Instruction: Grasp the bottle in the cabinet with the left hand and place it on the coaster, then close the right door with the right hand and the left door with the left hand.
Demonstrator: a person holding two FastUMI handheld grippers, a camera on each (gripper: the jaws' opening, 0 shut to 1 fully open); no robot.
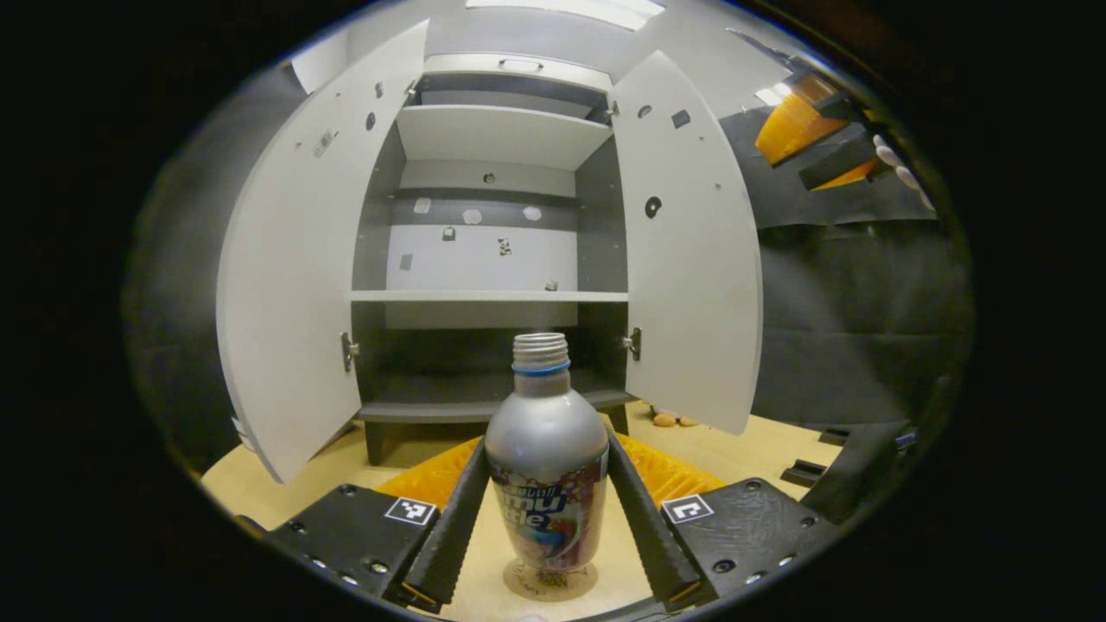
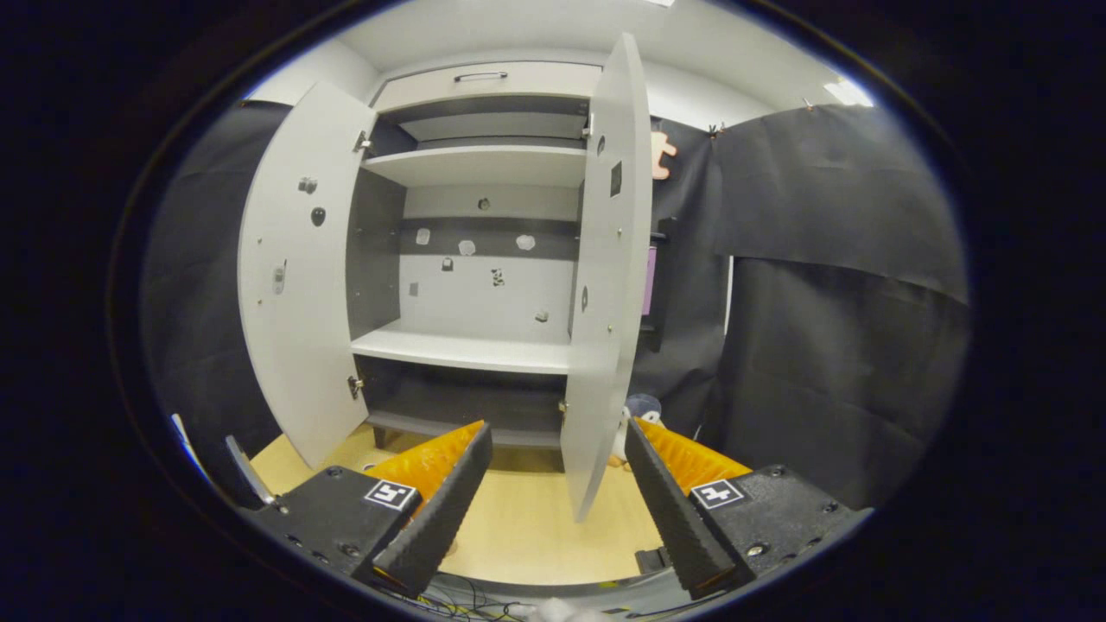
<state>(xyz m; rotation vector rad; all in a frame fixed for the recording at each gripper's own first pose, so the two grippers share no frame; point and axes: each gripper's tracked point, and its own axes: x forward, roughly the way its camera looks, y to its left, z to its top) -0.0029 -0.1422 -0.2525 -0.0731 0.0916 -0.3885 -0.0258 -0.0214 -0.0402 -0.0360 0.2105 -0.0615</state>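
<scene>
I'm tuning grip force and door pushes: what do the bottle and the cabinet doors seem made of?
Bottle: probably aluminium, satin silver with soft highlights, threaded neck, printed wrap below. Cabinet doors: likely laminated board, flat matte pale grey, with small metal hinges.

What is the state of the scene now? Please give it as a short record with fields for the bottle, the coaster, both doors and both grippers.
bottle: upright, uncapped, between the left gripper's fingers, out of the cabinet
coaster: on the tabletop, under the bottle's base
left gripper: around the bottle; contact hard to judge
right gripper: open, empty, facing the right door's edge
left door: open
right door: open
shelves: no items seen on them
</scene>
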